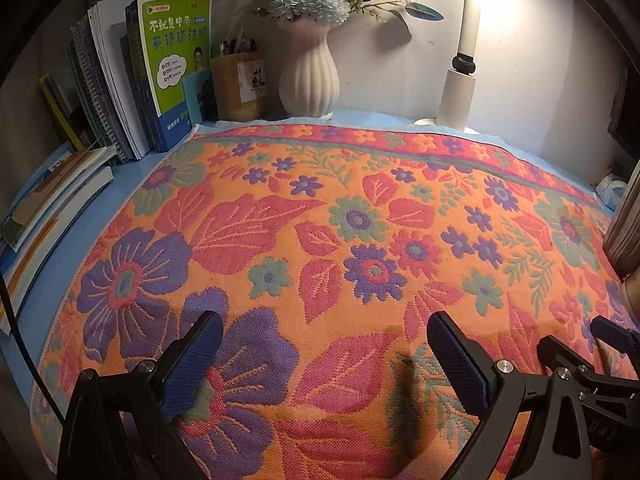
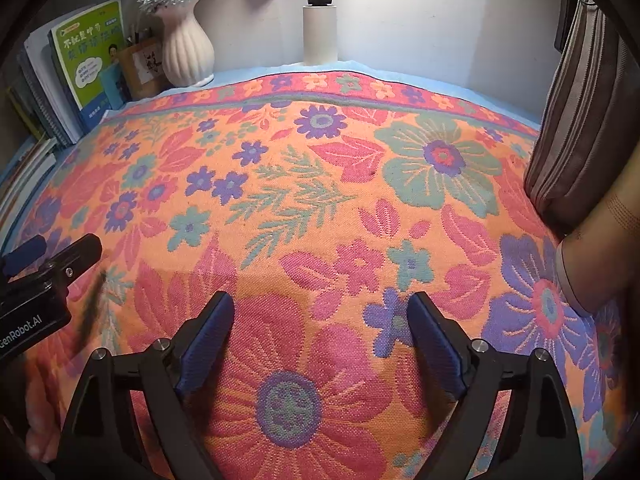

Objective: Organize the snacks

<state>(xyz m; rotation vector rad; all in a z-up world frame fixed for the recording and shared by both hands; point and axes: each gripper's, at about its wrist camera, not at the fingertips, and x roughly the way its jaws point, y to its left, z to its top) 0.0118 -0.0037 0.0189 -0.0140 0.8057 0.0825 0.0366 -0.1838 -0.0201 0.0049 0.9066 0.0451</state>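
Left gripper [image 1: 324, 354], right gripper [image 2: 320, 332]: jaws spread, empty, poised over orange floral woven cloth [image 1: 360, 216] covering desk; no snacks visible.

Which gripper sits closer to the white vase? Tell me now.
Left. The left gripper faces the white vase almost straight ahead; the right gripper sits farther right, vase off to its far left.

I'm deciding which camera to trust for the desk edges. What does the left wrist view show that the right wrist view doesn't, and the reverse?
Only the left wrist view shows the flat book stack and its own open left gripper. Only the right wrist view shows the striped curtain and its open right gripper. Both share the floral cloth, white vase, green book, pen holder and lamp post. No snacks appear.
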